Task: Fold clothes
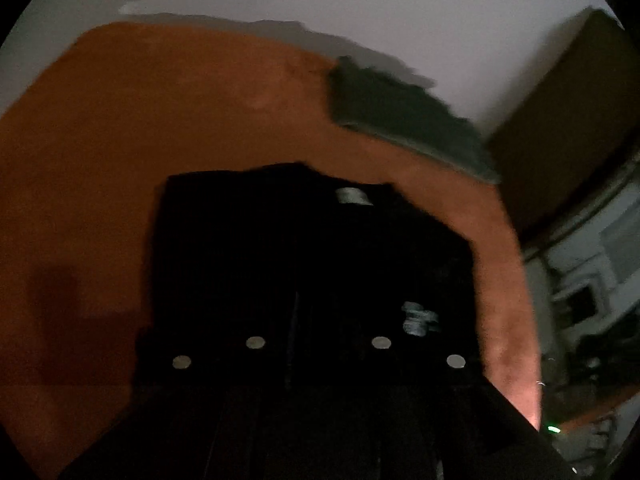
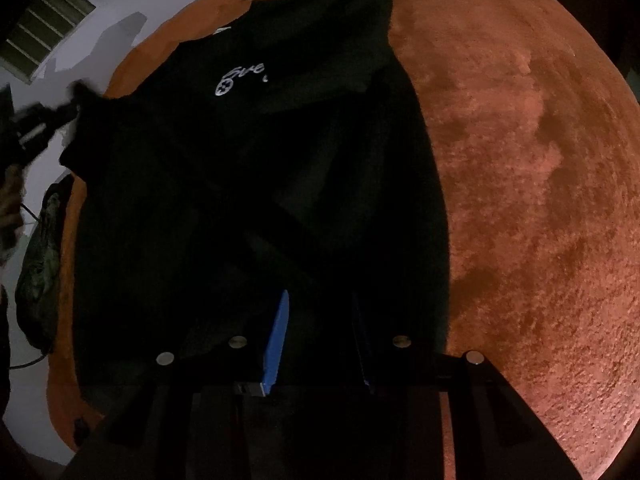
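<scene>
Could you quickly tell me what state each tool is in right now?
Left tool: seems closed on a raised corner of the black garment, blurred.
Right tool: resting on the garment; grip cannot be told.

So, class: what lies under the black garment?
The black garment lies on a round orange rug, visible around it. Whatever is beneath the cloth is covered and cannot be seen.

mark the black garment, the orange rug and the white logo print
black garment (image 2: 240, 200): right wrist view, mid-cloth.
orange rug (image 2: 540, 200): right wrist view, bare pile right of garment.
white logo print (image 2: 240, 78): right wrist view, lettering.
</scene>
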A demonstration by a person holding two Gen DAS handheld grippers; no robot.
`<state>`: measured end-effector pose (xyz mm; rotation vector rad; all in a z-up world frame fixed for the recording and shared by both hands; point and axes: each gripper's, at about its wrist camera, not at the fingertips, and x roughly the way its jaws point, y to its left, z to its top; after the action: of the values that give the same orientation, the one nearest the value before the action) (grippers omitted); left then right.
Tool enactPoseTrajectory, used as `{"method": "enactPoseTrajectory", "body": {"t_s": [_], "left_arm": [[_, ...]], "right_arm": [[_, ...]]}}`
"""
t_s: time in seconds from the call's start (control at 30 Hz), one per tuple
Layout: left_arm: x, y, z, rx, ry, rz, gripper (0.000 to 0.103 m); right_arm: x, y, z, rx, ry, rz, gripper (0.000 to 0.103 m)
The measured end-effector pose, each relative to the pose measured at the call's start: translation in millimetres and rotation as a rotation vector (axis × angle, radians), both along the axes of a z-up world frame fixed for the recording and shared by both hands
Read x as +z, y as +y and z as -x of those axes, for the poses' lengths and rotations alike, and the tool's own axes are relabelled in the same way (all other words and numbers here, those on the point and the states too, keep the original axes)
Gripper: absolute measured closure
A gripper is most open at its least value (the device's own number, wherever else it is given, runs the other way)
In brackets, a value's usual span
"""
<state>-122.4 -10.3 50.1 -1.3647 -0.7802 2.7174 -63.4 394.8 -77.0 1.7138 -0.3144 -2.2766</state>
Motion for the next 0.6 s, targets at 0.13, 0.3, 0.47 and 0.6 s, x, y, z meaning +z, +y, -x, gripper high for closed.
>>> {"method": "enactPoseTrajectory", "body": {"t_s": [0.13, 0.3, 0.47, 0.6], "left_arm": [[23.7, -45.3, -45.1, 0.075, 0.112, -0.096, 0.034], [10.6, -111.5, -63.7, 0.235, 0.027, 0.078, 0.029], [-43.2, -116.6, -64.9, 0.194, -0.087, 0.243, 0.029], [-74.3, -84.4, -53.7, 0.075, -0.104, 0.298, 0.029]], "right_arm": [[18.5, -11.5, 11.0, 0.037, 0.037, 0.006, 0.073], [57.0, -37.5, 39.2, 0.129, 0.117, 0.026, 0.072], [93.0, -111.2, 94.1, 0.308, 0.213, 0.12, 0.072], [89.0, -181.7, 130.8, 0.374, 0.198, 0.219, 0.072]]}}
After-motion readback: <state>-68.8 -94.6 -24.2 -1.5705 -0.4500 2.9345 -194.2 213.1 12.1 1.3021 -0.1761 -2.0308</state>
